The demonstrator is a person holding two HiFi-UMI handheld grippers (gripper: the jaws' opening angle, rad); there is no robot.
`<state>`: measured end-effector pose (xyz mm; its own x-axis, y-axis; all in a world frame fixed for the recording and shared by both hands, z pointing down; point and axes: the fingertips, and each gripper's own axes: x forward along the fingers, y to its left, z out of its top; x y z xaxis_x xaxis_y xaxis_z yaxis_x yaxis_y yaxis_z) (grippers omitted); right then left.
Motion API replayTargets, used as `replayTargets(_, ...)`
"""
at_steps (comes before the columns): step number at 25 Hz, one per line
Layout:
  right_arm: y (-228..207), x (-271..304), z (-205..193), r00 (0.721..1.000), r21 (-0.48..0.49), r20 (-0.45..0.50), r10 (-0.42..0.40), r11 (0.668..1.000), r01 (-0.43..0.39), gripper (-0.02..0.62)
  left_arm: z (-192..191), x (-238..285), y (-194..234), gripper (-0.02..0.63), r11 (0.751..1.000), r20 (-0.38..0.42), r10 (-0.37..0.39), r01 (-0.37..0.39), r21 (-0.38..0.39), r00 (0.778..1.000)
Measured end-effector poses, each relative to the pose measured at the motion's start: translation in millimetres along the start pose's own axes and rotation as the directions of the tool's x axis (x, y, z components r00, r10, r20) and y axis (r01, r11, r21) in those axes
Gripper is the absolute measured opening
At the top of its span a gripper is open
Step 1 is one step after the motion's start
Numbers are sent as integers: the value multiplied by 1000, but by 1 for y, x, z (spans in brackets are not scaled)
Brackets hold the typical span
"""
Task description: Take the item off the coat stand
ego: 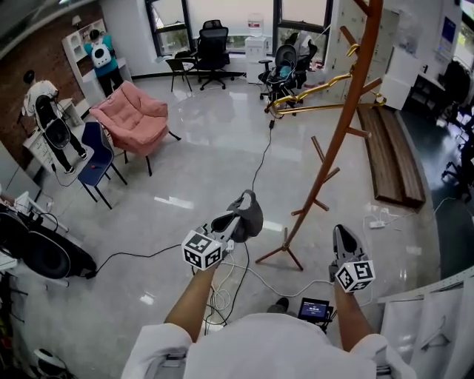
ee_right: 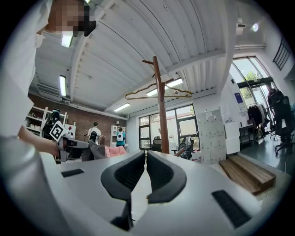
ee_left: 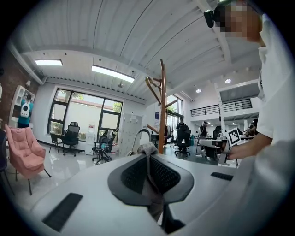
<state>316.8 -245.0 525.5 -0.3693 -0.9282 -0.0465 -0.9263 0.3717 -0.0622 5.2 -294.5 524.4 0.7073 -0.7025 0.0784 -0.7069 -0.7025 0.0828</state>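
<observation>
The left gripper (ego: 233, 224) has its jaws squeezed shut on a grey cloth (ego: 252, 211), away from the coat stand (ego: 342, 126). The cloth looks soft, light and floppy, so grab a thick fold. The right gripper (ego: 343, 234) is closed and empty.

Setting, as I read it from my feeds: an open-plan office, with this end used as a test area.

Evidence:
- Black swivel office chairs (ego: 212, 46) stand before tall windows (ego: 229, 16).
- The polished grey floor (ego: 207, 163) is wide and open. A pink armchair (ego: 137, 117) and a blue chair (ego: 96, 159) form a lounge corner.
- A white shelf unit (ego: 80, 38) stands by the brick wall (ego: 29, 59), with people (ego: 50, 118) standing near it.
- In the left gripper view I see ceiling strip lights (ee_left: 112, 73), a railed mezzanine (ee_left: 216, 109) and more seated staff (ee_left: 182, 133).
- Loose cables (ego: 263, 159) and a power strip (ego: 379, 220) lie on the floor near a wooden coat stand (ego: 344, 129) and a low wooden bench (ego: 392, 159).
</observation>
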Motion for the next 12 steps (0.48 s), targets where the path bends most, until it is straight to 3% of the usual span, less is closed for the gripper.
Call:
replayTargets(5,60,-26,9,1000,-13,25,18,1000,-17,27,18,-74,-3,25,999,14,9,-10,37,1000)
replayTargets(12,119,-76,9,999,-18,24,35,999,-34,28,15,-152,-23,25,999,3,22,-22,37,1000)
